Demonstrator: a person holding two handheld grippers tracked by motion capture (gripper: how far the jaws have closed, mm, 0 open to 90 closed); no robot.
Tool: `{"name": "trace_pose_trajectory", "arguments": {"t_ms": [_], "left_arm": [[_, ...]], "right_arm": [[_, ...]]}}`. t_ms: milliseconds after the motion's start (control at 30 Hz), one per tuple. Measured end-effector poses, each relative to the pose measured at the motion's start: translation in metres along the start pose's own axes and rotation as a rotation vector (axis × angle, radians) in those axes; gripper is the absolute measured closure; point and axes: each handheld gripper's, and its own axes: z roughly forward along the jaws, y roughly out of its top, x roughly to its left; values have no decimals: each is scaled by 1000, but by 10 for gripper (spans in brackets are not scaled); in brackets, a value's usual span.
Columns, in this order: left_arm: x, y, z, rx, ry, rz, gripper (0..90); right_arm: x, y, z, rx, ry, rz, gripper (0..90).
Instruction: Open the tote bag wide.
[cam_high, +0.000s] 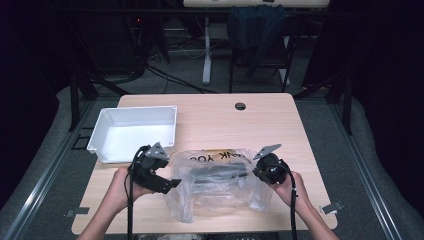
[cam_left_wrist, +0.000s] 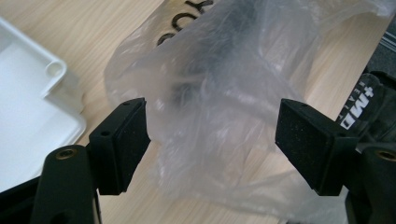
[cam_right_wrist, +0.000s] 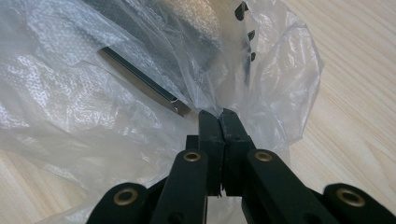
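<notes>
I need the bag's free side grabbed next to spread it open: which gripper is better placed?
Probably the left. The left gripper stands open, its pads apart with the plastic bag loose between them, pressing nothing. The right gripper is shut on the bag's other edge and should keep holding it.

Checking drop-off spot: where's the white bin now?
High view: white bin on the table's far left, just behind the plastic bag and left tongs.
</notes>
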Motion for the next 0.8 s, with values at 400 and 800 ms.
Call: {"name": "trace_pose_trajectory", "arguments": {"t_ms": [400,800], "left_arm": [[1,0,61,166,119,-10,529],[27,-13,83,127,182,-77,793]], "right_arm": [[6,6,5,0,3,-18,893],[6,12,15,8,-33,-25,879]]}}
